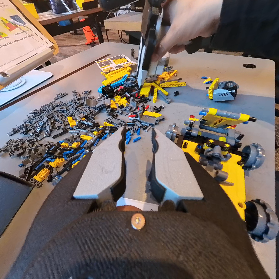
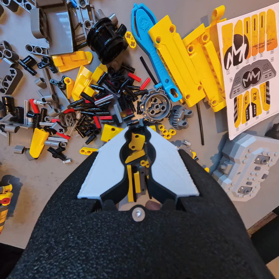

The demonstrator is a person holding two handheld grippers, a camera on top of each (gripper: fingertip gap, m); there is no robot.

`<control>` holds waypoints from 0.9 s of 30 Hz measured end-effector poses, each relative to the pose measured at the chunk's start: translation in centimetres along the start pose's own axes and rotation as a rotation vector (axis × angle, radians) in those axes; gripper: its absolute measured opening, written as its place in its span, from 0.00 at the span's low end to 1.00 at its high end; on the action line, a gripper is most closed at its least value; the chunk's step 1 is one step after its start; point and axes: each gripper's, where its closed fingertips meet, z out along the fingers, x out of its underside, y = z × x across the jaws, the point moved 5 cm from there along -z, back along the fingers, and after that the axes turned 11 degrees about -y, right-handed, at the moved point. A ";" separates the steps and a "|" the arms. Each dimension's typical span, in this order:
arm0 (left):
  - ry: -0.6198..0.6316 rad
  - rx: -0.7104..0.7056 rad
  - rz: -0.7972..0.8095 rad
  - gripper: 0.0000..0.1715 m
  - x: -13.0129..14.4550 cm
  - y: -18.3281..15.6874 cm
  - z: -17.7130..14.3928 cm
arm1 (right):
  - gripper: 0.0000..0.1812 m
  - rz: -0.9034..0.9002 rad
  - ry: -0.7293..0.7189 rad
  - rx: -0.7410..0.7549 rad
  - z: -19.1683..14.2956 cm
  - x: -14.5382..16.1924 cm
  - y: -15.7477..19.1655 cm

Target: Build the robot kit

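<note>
The left gripper (image 1: 138, 132) hangs over a bare strip of the grey table (image 1: 226, 66) with its fingers spread and nothing between them; small blue pins (image 1: 129, 138) lie just off its left fingertip, and a half-built yellow and grey vehicle (image 1: 214, 145) sits just to its right. Left of it spreads a wide scatter of grey, black, blue and yellow parts (image 1: 52, 129). The right gripper (image 2: 139, 127), held by a hand (image 1: 188, 28), points steeply down into the far pile. Its tips are nearly together around a small black piece (image 2: 145, 122), though whether they truly pinch it I cannot tell. A grey toothed wheel (image 2: 156, 106) lies just beyond the tips, a grey gear (image 2: 180, 119) to the right of it, and black and red pins (image 2: 105, 105) to the left. A blue tool (image 2: 152, 60) and yellow panels (image 2: 181, 63) lie farther out, beside a sticker sheet (image 2: 249, 68).
</note>
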 end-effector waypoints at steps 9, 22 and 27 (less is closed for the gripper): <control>0.002 0.004 -0.008 0.19 0.0 0.0 0.1 | 0.01 0.009 -0.004 -0.004 -0.5 -0.5 -0.4; 0.002 0.007 -0.013 0.19 0.0 0.0 0.1 | 0.00 0.020 -0.026 -0.011 -1.2 -0.6 -0.2; 0.002 0.010 -0.014 0.19 0.0 0.0 0.1 | 0.00 0.046 -0.080 -0.065 -2.8 -0.8 0.7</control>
